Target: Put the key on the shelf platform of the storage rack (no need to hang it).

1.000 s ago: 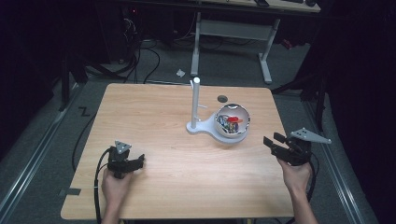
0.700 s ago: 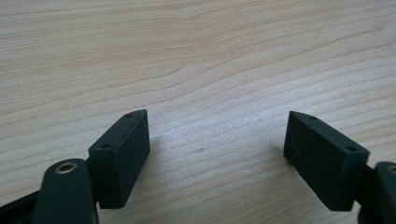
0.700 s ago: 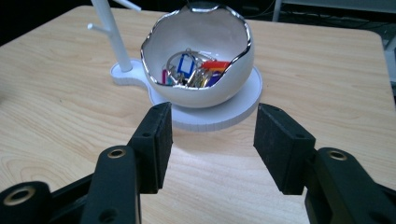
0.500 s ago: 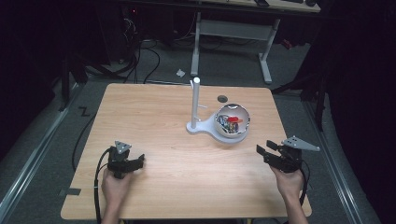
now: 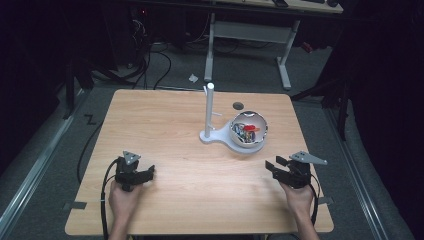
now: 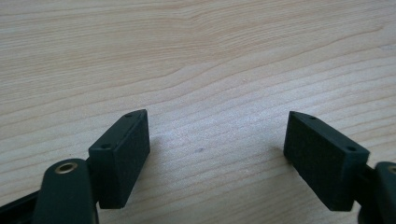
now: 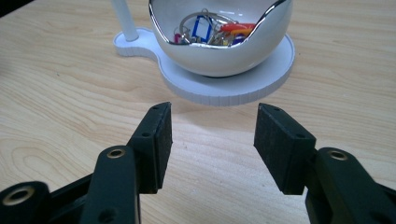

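A white bowl (image 5: 249, 129) with a silvery inside holds several keys and coloured tags (image 7: 210, 31). It sits on a white base (image 5: 220, 138) that bears an upright white post (image 5: 209, 107). My right gripper (image 5: 271, 168) lies low over the table's right front, open and empty, pointing at the bowl (image 7: 219, 42). My left gripper (image 5: 148, 172) rests at the left front, held by a hand, open with bare wood between its pads (image 6: 123, 156).
The wooden table (image 5: 165, 125) has a small dark round hole (image 5: 238, 105) behind the bowl. Beyond the far edge are a desk frame (image 5: 282, 47) and cables (image 5: 155, 55) on a dark floor.
My right gripper has come down and slightly inward toward the table near its right edge. The left gripper and the bowl have stayed put.
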A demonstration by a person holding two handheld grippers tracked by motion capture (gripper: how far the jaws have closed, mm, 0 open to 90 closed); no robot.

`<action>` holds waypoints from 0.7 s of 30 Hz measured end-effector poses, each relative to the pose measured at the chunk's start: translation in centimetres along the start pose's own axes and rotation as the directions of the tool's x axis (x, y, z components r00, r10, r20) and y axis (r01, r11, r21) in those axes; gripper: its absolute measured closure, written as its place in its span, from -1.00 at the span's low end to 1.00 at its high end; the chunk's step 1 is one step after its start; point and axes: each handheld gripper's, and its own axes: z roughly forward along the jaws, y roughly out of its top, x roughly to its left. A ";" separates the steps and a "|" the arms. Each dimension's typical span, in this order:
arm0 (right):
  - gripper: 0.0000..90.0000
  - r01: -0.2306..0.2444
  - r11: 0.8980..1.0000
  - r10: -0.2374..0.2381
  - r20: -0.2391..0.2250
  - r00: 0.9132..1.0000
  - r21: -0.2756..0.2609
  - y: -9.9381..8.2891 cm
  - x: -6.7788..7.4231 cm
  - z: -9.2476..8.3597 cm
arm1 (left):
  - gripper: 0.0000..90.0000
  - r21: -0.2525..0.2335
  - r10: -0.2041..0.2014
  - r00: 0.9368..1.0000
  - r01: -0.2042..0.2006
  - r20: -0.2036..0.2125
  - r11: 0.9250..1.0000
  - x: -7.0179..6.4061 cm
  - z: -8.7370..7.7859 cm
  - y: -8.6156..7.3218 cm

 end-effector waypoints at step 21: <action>0.05 0.021 0.997 -0.025 0.055 0.998 0.068 -2.4 0.2 2.5 | -0.49 0.000 0.000 1.000 0.000 0.000 1.000 0.0 0.0 0.0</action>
